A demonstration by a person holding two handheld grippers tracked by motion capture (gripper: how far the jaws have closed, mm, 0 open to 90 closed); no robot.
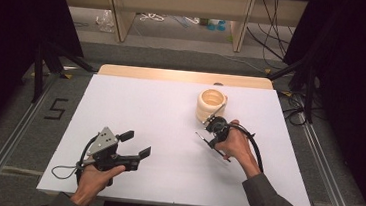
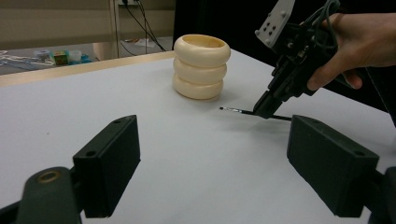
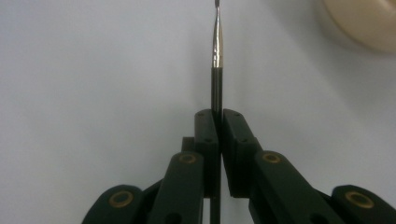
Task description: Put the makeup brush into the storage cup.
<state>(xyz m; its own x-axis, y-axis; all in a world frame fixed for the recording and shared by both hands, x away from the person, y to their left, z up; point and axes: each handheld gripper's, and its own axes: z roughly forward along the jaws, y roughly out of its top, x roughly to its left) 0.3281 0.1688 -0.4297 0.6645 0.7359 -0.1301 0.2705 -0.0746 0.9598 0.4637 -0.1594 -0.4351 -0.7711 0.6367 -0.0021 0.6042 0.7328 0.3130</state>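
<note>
In the high view the white table top [image 1: 168, 132] takes the middle of the frame, and a cream holder made of three stacked rings [image 1: 211, 105] stands upright in its upper right part, well apart from the left side. Just below this holder, the right gripper [image 1: 212, 128] is held by the right hand [image 1: 237, 145] and its jaws are pressed together on a thin paintbrush [image 1: 212, 146], which sticks out from both sides of the jaws toward the lower right and the upper left. In the right gripper view the brush [image 3: 217, 70] goes straight up from the closed jaws, first the black handle, then the silver ferrule, and the tip comes to the top edge of the frame (the bristles themselves are too small to tell); a part of the holder [image 3: 364, 23] shows at the upper right corner. In the left gripper view the holder [image 2: 201, 66] stands at the upper middle, and the right gripper [image 2: 264, 108] comes down at its right with the brush [image 2: 240, 111] low over the table, its tip near the base of the holder but not touching it. The left gripper [image 1: 134, 146] rests in the lower left of the high view, in the left hand [image 1: 95, 178], with its jaws wide apart and nothing between them. Behind the table, at the top of the frame, there are wooden legs [image 1: 120, 17] and cables on the floor [image 1: 271, 45], and a "5" mark [image 1: 56, 108] at the left.
</note>
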